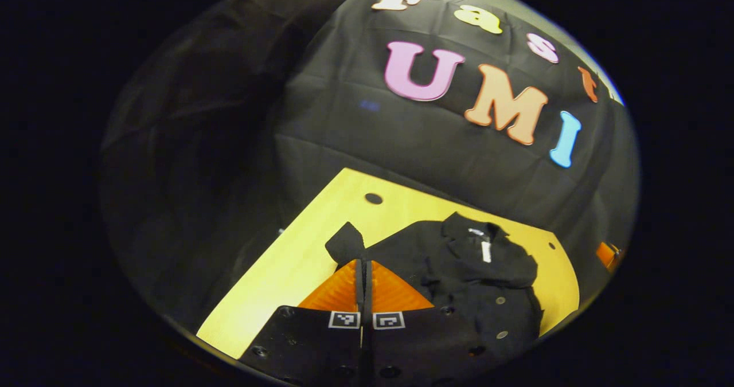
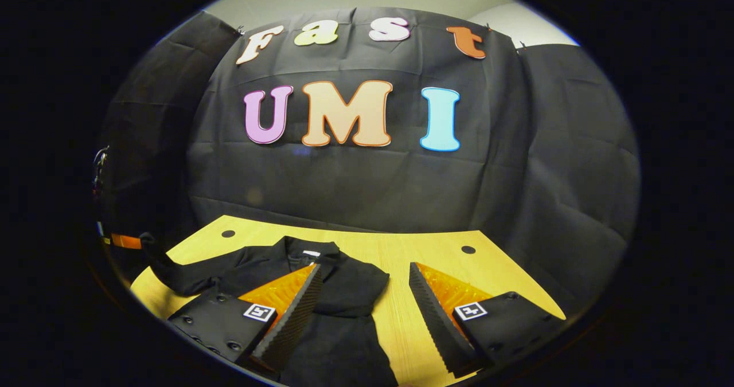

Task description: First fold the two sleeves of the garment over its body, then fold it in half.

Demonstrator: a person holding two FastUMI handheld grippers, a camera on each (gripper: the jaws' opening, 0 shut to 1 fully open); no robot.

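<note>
A black buttoned garment (image 1: 487, 289) lies on the yellow table (image 1: 298, 272), collar toward the wall. My left gripper (image 1: 363, 261) is shut on the garment's left sleeve (image 1: 346, 242), whose cuff pokes up past the fingertips. In the right gripper view the same sleeve (image 2: 166, 272) rises off the table toward the left gripper's orange part (image 2: 125, 241) at the far left. The other sleeve (image 2: 358, 286) lies folded across the garment's body (image 2: 338, 347). My right gripper (image 2: 364, 269) hovers open above the garment's right side, its left finger (image 2: 292, 312) over cloth, its right finger (image 2: 436, 312) over bare table.
The table (image 2: 424, 249) has small round holes near its back edge (image 2: 468, 249) (image 1: 373, 198). Black cloth walls close in behind and on both sides. Bare tabletop lies to the right of the garment. An orange part of the right gripper (image 1: 606, 254) shows at the far right.
</note>
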